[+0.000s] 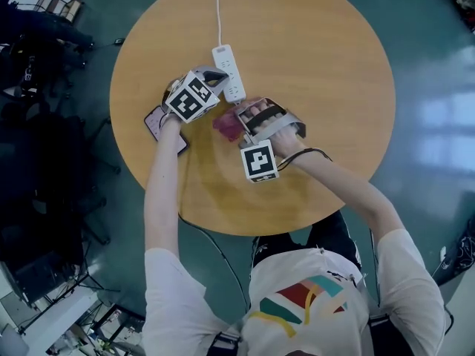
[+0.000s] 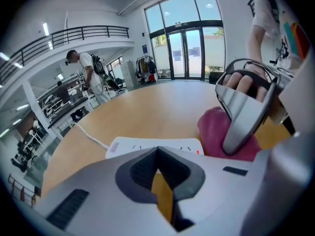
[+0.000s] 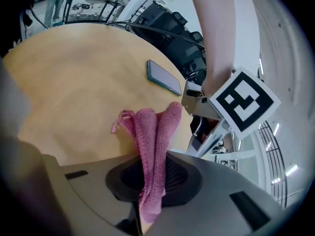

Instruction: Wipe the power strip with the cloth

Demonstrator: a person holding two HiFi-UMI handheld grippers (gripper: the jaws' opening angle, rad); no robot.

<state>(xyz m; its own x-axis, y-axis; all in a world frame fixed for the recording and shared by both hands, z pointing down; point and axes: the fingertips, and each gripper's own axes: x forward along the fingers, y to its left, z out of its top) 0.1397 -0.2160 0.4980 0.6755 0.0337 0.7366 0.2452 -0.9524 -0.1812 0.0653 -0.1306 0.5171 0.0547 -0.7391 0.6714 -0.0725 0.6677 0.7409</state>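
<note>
Left gripper (image 2: 157,154), jaws together and empty, sits beside the white plastic power strip (image 2: 142,144). Right gripper (image 3: 151,156) clamps a pink knitted cloth (image 3: 147,124)

No legible txt; power strip (image 2: 129,144) label blurred.

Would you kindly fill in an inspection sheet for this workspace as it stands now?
Surface: round wooden table.
Job's things: white power strip, indicator lit red; pink cloth beside it.
Clutter: phone lying flat near the table's left edge.
Tongs: left tongs shut, empty, tips by the power strip; right tongs shut on the cloth.
Cables: white cord runs off the far edge.
Surroundings: teal floor, glass doors, person at benches.
</note>
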